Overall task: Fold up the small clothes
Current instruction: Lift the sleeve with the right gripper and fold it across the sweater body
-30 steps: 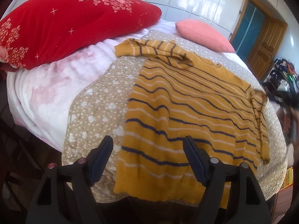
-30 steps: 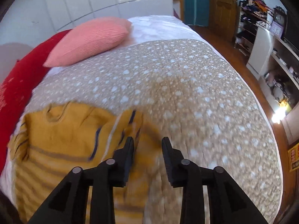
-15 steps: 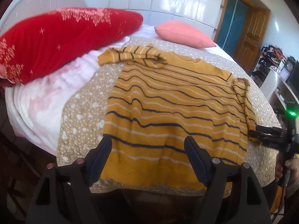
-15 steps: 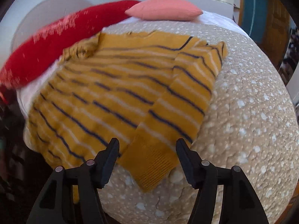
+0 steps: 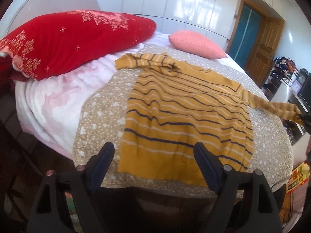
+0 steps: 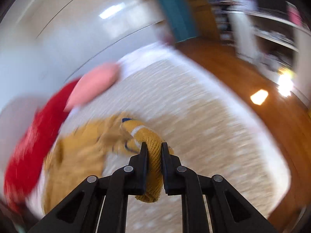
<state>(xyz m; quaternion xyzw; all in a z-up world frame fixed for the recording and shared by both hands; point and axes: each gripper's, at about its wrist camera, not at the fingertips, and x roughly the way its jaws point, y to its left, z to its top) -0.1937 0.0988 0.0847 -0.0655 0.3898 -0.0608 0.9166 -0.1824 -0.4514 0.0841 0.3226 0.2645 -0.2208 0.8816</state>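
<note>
A mustard sweater (image 5: 184, 112) with dark and white stripes lies flat on the bed, hem toward me. My left gripper (image 5: 154, 147) hovers above the hem at the bed's near edge. Its jaws are opening and nothing is between them. The sweater's right sleeve (image 5: 276, 106) is stretched out to the right. There my right gripper (image 5: 306, 118) grips the cuff. In the blurred right wrist view, the right gripper (image 6: 154, 145) is shut on the knitted sleeve cuff (image 6: 153, 159). The left sleeve (image 5: 143, 63) lies bunched near the collar.
A spotted beige quilt (image 5: 101, 116) covers the bed over a pink-white blanket (image 5: 54, 101). A large red pillow (image 5: 73, 38) and a pink pillow (image 5: 194, 42) sit at the head. A wooden door (image 5: 264, 44) and cluttered shelves (image 5: 285, 73) stand at the right.
The right gripper closed on the right sleeve's cuff and pulled the sleeve out to the right, off the sweater's body. The left gripper drew back a little from the sweater.
</note>
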